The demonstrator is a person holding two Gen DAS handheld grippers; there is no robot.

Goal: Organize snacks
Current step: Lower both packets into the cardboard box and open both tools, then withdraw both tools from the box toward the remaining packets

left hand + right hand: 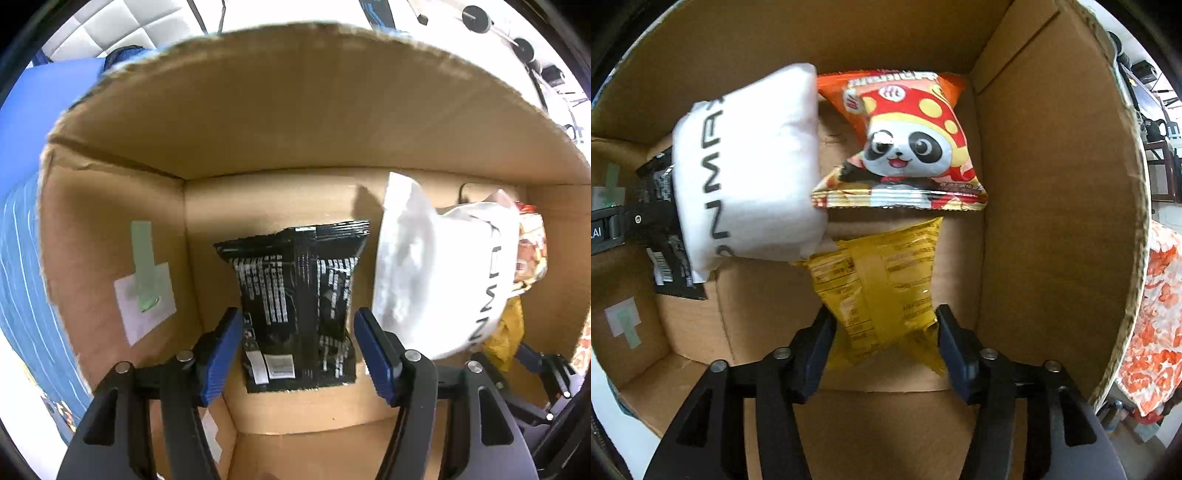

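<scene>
Both grippers reach into a cardboard box (295, 122) (1052, 184). A black snack packet (299, 295) (661, 236) lies flat on the box floor, and my left gripper (295, 350) stands open with its blue pads on either side of the packet's lower half. A white pouch with dark lettering (436, 273) (746, 166) leans beside it. An orange panda packet (905, 140) (530, 247) lies at the far right. A yellow packet (882, 295) (506, 336) lies in front of it, with my right gripper (884, 343) open around its near end.
The box walls close in on all sides. A white label with green tape (144, 288) sticks on the left wall. Blue striped fabric (22, 277) lies outside on the left, and orange-patterned cloth (1160, 314) outside on the right.
</scene>
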